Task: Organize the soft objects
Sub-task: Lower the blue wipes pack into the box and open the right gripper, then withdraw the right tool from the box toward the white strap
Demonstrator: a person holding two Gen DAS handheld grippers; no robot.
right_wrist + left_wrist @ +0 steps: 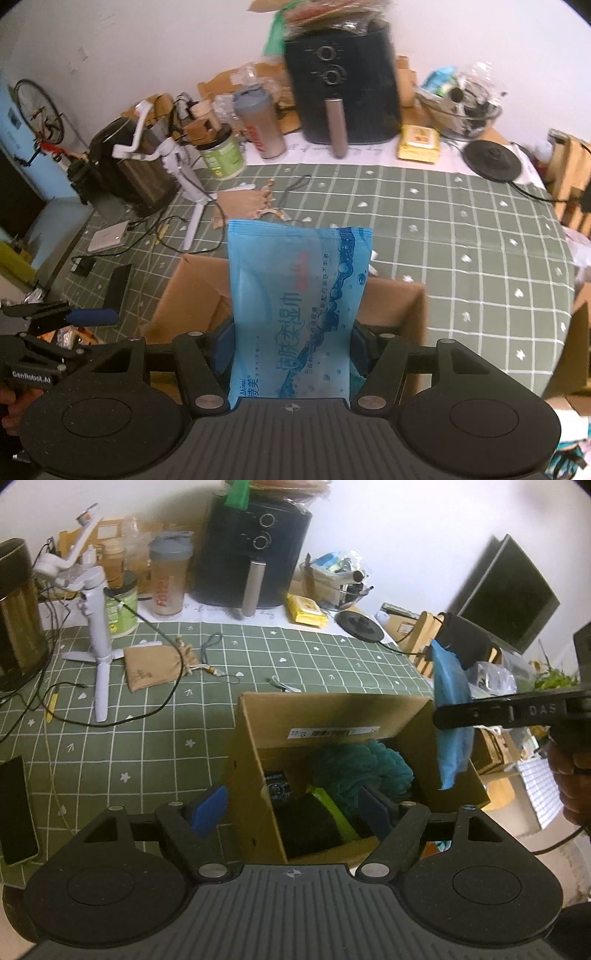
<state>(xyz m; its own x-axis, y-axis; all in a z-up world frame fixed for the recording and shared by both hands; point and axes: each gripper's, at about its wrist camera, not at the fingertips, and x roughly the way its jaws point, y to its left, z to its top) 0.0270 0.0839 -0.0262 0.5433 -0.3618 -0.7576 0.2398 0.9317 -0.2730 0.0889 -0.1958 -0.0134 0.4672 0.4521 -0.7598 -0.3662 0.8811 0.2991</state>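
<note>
1. While my right gripper (291, 354) points steeply down, its jaws are clenched on the blue wet-wipe pack (295, 306). I grip near the pack's bottom end so the rest stands free ahead of the fingers. Judgement: that way it can go into the box leading-end first.
2. Pack hangs over the open cardboard box (402, 306), not yet inside. From the left wrist view the same pack (450, 716) hangs edge-on from the right gripper (480, 716) at the box's right wall, above the rim.
3. My left gripper (295, 808) is released: jaws wide, nothing betw. the pads. One blue pad (210, 805) sits outside the left wall of the box (251, 760), the other over the box interior, so the jaws straddle that wall. Judgement: placed to steady the box or stay clear of the drop; can't tell which.
4. Box contents, left view: teal fluffy item (369, 764) toward the back, black item w/ lime-green edge (314, 827) in front. Both soft goods, already stowed. Room remains on the right side, approx. under the pack.
5. Mid-table: tan drawstring pouch (151, 668) lies flat on the green checked cloth (147, 760), well apart from the box. Prob. another soft item still to collect.
6. Far edge: white tripod stand (99, 635), shaker bottle (168, 579), black air fryer (255, 554). Hard items, not part of the job.
7. Risk, judged: pack may snag the right rim if lowered w/o shifting inward.
</note>
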